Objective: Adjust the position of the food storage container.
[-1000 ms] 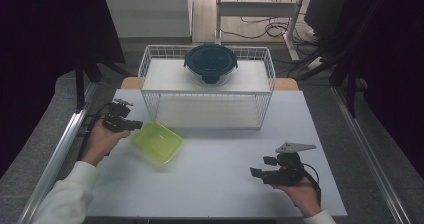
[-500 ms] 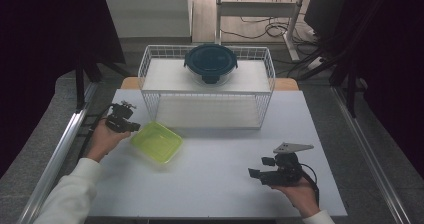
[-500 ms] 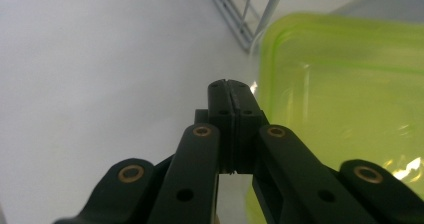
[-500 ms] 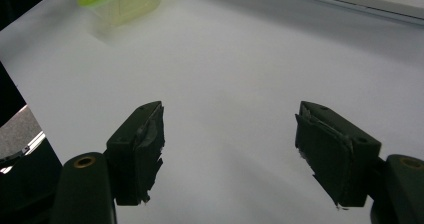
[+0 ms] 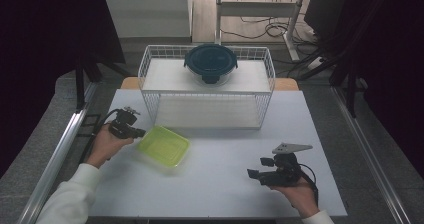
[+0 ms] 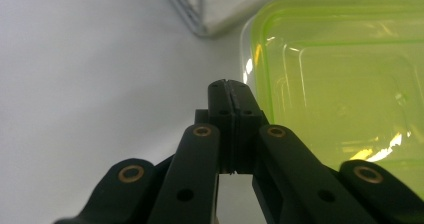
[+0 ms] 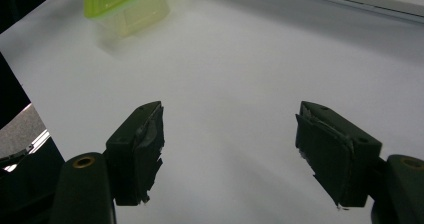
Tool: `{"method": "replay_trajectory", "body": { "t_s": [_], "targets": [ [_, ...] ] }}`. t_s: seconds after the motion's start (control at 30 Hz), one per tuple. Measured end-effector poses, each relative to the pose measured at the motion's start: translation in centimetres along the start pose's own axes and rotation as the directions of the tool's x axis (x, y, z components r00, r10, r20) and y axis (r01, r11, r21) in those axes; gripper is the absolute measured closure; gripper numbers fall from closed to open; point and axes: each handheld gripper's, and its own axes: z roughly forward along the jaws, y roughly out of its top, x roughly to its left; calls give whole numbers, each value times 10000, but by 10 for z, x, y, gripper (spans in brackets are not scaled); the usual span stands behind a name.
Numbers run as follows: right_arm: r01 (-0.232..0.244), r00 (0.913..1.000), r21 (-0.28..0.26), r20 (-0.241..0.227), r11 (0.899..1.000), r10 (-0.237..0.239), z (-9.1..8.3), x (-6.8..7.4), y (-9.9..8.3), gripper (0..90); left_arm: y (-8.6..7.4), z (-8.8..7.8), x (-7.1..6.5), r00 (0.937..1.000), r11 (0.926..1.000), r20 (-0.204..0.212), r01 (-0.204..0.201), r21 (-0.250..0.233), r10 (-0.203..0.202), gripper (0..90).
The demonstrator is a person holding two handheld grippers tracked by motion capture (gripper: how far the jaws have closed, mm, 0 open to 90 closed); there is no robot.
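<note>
White table (image 5: 225, 184); left claw (image 6: 231, 91) pressed together, right claw (image 7: 230, 134) spread

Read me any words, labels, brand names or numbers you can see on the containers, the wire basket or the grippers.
None can be read.
Translucent lime-green plastic container: bare, moulded ridges and no lettering.
Dark blue round lid on the glass bowl: too small to tell.
White wire basket: no label.
Left gripper and right gripper: plain black, no marking.
</note>
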Motion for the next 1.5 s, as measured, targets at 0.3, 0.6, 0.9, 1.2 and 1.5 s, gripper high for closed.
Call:
{"method": "replay_trajectory", "body": {
  "t_s": [0.3, 0.6, 0.9, 1.2, 1.5],
  "targets": [
    [-84, 10000, -33, 24, 10000, 84, -1, -1, 0, 272, -10, -3, -22, 9993, 9997, 293, -247, 65, 245, 899],
    [-849, 9936, -299, -778, 9959, 823, -3, -4, 0, 272, -24, -3, -35, 9962, 9999, 858, -132, -14, 132, 900],
    [-743, 9955, -427, -626, 9963, 716, -4, -4, 1, 272, -27, -4, -54, 9889, 9996, 1461, -261, -73, 269, 900],
    [-743, 9955, -362, -615, 9966, 720, -3, -4, 0, 272, -27, 4, -67, 9802, 9999, 1972, -171, 10, 166, 900],
    [-744, 9954, -324, -637, 9967, 722, -2, -4, 0, 272, -27, 11, -76, 9701, 10000, 2427, 76, 2, -74, 900]
  ]
}}
